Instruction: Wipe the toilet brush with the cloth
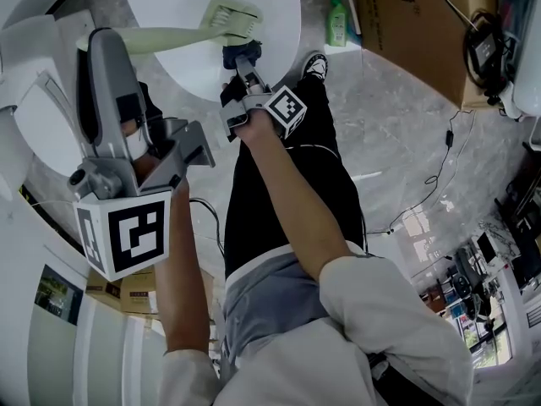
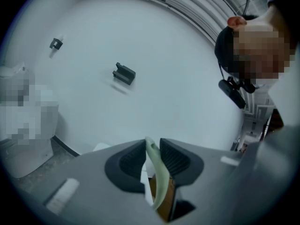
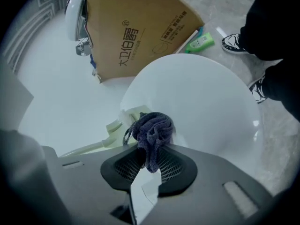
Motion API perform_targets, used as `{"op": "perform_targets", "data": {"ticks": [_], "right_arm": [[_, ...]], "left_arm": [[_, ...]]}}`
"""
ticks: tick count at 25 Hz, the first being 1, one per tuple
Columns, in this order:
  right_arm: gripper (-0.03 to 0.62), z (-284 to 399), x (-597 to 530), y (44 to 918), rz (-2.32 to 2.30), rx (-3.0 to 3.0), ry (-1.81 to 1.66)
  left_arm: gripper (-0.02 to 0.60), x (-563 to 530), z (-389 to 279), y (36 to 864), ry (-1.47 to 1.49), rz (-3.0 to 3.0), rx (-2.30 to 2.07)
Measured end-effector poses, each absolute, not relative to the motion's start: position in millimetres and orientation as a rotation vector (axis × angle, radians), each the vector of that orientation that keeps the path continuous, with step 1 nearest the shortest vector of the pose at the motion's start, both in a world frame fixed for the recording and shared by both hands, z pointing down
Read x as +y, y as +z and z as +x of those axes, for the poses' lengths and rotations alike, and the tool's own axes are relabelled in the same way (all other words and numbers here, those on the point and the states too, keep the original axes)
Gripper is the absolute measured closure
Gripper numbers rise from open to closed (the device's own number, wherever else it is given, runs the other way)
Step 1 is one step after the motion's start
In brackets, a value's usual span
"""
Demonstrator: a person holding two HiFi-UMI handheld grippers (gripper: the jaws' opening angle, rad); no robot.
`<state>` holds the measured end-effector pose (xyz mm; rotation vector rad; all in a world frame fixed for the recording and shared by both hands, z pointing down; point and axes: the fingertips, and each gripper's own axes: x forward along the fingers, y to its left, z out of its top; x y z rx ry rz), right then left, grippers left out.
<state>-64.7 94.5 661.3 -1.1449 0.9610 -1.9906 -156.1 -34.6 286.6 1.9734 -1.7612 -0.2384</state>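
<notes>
Above one white surface (image 1: 279, 7), left hand-held gripper (image 2: 152, 149) clamps one toilet brush (image 1: 169, 36); right hand-held gripper (image 3: 151, 162) clamps one cloth (image 3: 152, 128).

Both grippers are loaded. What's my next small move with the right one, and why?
Probably ease the right gripper forward until the cloth presses on the head of the toilet brush. The left gripper is shut on the brush's handle. The cloth, clamped in the right jaws, sits beside the head, and contact isn't clear.
</notes>
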Motion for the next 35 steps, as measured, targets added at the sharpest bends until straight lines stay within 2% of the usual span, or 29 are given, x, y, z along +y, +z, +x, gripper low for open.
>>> {"op": "perform_targets", "data": {"ticks": [11,35], "right_arm": [[0.531,-92.2,87.6,648.3,-1.020,0.854,-2.013],[0.534,-100.3,83.6,584.9,-0.853,1.210,-2.070]], "left_arm": [[0.581,-32.9,-156.9,287.0,-0.232,1.971,-1.763],[0.581,-31.8,-161.9,284.9,-0.160,1.955,-1.802]]}}
